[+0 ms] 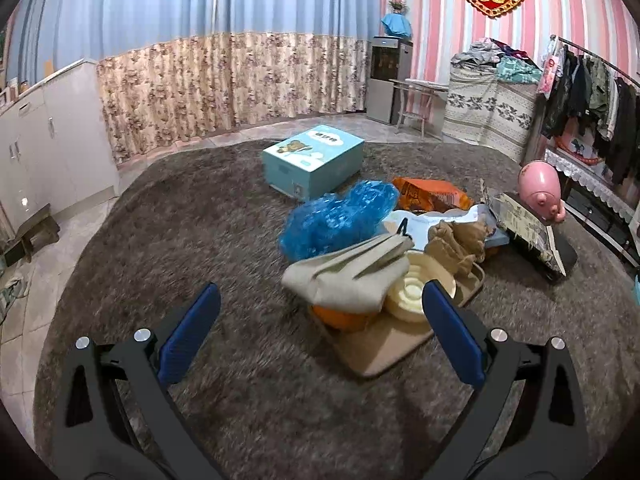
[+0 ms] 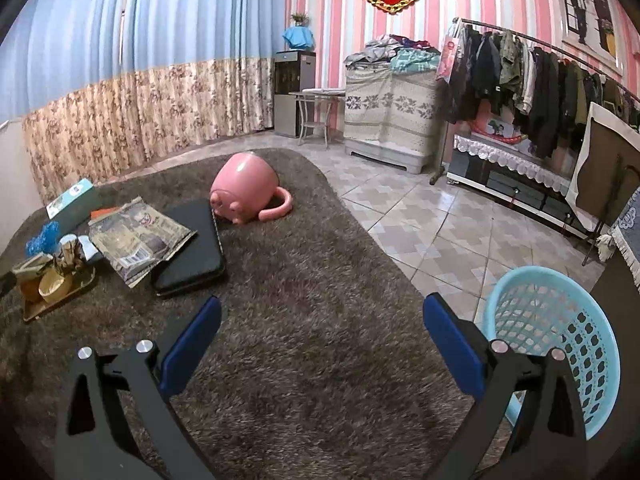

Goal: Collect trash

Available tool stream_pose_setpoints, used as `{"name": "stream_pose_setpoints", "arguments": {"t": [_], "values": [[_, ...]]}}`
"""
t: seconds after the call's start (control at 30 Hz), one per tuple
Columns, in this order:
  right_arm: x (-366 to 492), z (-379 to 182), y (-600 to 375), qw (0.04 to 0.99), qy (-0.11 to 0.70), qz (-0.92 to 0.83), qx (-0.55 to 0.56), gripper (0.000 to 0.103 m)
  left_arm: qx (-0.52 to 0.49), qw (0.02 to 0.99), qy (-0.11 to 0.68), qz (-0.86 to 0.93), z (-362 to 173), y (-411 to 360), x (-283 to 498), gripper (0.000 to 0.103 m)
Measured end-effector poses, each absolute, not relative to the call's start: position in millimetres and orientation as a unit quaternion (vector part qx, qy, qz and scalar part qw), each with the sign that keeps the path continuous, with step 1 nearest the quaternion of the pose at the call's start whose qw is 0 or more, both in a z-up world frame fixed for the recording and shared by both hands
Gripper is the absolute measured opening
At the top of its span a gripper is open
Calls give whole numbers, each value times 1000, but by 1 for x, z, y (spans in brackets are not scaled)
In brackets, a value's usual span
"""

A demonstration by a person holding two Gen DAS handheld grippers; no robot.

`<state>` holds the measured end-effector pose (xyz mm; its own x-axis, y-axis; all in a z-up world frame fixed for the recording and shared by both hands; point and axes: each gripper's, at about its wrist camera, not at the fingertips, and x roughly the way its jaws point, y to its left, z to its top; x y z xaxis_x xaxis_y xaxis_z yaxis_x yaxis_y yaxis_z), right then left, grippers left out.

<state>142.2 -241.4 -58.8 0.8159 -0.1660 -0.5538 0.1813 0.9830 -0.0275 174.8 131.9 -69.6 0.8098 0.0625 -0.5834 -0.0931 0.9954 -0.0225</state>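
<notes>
A pile of trash lies on the brown rug (image 1: 200,240): a blue plastic bag (image 1: 336,216), an orange snack bag (image 1: 432,194), a beige wrapper (image 1: 348,272), crumpled brown paper (image 1: 456,240), a cream plastic lid (image 1: 416,292) and an orange fruit (image 1: 340,316) on a cardboard sheet (image 1: 384,348). My left gripper (image 1: 320,328) is open, just short of the pile. My right gripper (image 2: 320,340) is open and empty over bare rug (image 2: 320,280). A light blue basket (image 2: 560,332) stands beside its right finger. A printed foil bag (image 2: 136,236) lies on a black case (image 2: 192,248).
A teal box (image 1: 312,160) sits behind the pile. A pink pig-shaped bin (image 2: 244,188) lies on its side on the rug. Tiled floor (image 2: 440,224), a clothes rack (image 2: 540,76), a covered cabinet (image 2: 388,112) and curtains (image 1: 220,80) ring the room.
</notes>
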Motion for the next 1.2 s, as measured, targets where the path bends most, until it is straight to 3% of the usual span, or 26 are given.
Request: {"name": "stream_pose_setpoints", "arguments": {"t": [0.13, 0.27, 0.43, 0.5, 0.7, 1.03, 1.17, 1.2], "values": [[144, -62, -235, 951, 296, -87, 4, 98, -16, 952, 305, 28, -71, 129, 187, 90], [147, -64, -228, 950, 301, -79, -4, 98, -12, 946, 325, 11, -78, 127, 197, 66], [149, -67, -216, 950, 305, -64, -15, 98, -24, 952, 306, 16, -78, 130, 189, 54], [151, -69, -209, 950, 305, -56, -26, 98, -23, 955, 294, 20, -77, 129, 184, 45], [169, -75, -173, 948, 315, -8, -45, 98, 0, 966, 257, 21, -71, 122, 173, 41], [209, -89, -107, 939, 325, 48, -99, 96, 0, 965, 260, 11, -70, 122, 175, 40], [223, -89, -93, 937, 321, 59, -122, 86, -12, 964, 267, 5, -71, 128, 179, 40], [225, -89, -91, 936, 322, 63, -125, 78, -15, 963, 268, 5, -71, 129, 179, 40]]}}
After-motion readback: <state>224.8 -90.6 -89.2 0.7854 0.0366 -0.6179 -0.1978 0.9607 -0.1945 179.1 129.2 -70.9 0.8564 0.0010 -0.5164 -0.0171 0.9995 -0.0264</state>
